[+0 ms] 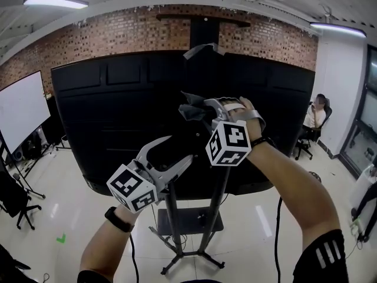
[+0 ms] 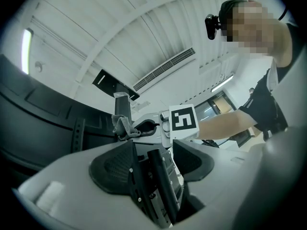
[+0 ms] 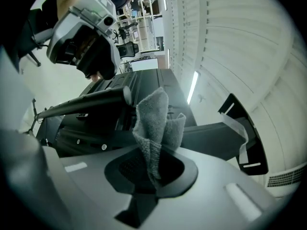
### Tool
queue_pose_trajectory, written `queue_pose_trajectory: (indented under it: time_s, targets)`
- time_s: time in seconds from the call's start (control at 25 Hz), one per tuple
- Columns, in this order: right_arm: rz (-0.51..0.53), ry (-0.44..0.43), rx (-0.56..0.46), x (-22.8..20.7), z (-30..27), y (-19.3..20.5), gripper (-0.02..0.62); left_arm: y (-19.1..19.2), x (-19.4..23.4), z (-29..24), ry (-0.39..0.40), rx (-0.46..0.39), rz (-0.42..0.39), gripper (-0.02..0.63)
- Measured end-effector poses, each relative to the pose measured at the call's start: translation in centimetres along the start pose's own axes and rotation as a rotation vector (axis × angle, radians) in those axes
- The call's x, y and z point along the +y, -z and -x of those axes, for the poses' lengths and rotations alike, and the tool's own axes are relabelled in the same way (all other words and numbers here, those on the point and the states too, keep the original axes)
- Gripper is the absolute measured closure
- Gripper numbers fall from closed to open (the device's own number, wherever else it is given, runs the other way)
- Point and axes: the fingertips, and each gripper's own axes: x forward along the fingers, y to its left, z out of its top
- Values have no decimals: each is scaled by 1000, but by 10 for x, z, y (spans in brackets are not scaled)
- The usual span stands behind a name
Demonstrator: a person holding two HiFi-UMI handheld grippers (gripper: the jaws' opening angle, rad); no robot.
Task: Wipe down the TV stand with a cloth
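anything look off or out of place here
A pale strip hangs loose and curled off the black mount post above the TV, like peeling tape. Nothing else stands out; the right gripper pinches the cloth.

We're in an open, office-style lab space, no doubt about it. Well beyond the fingers point(image 1: 217, 105) of the right gripper point(image 1: 203, 108) runs a red brick wall point(image 1: 118, 31), with long strip lights point(image 1: 56, 1) overhead on a white ceiling. Far left of the left gripper point(image 1: 179, 147) fingers stands a whiteboard point(image 1: 20, 108). Far right of the right fingers, a person point(image 1: 315, 112) sits on an office chair point(image 1: 305, 146). Below the fingers is a glossy white floor point(image 1: 65, 199). A big screen's black back point(image 1: 106, 117), on a floor stand point(image 1: 188, 220), sits just behind both sets of fingers.
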Motion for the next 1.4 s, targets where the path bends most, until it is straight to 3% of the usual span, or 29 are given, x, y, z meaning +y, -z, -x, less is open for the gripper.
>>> queue_pose_trajectory:
  time_s: [0.44,0.68,0.96,1.4]
  targets:
    - [252,-70,99,86,-10,7,551,49,-4,21,-22,25,62,324]
    - [221,-104,110,116,-11,6,551,76,-10,30,-19,55,84,324]
    - [280,-137,142,167,-15,12,551,102,-15,43,-27,69,146,324]
    - [244,-205,148,235,-17,17,551,146,-23,58,-33,121,192,324]
